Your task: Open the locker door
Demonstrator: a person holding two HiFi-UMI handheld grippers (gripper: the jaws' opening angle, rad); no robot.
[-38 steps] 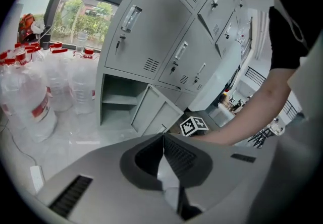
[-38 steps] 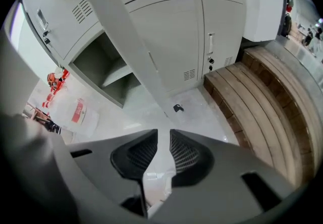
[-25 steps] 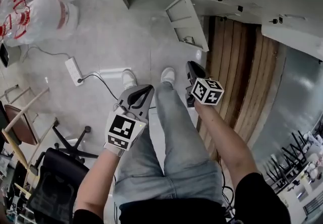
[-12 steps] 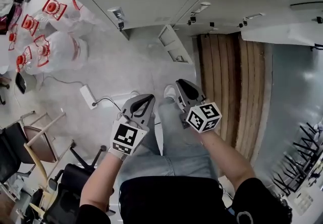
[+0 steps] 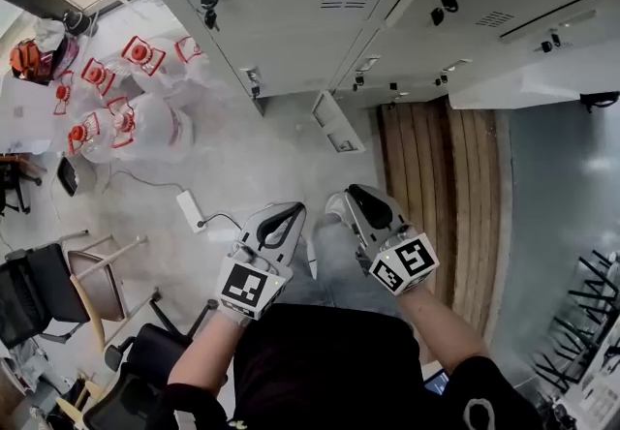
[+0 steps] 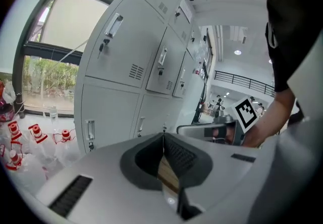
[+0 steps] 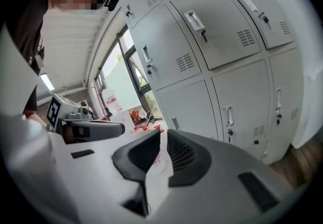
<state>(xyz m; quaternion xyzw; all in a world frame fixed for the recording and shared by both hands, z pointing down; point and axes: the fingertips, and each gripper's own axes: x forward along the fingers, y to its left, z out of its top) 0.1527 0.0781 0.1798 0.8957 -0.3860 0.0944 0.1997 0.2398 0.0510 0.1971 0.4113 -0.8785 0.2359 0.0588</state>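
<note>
Lockers point(image 5: 291, 12) show one open door point(image 5: 334, 123); two empty hand-held grippers point(image 5: 291, 211) point(image 5: 352, 195), right closing.

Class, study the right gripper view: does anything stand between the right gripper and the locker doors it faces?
Nothing visible does. The right gripper, jaws closing on nothing, faces the grey locker doors across open air, their handles unobstructed. The left gripper sits off to the side.
</note>
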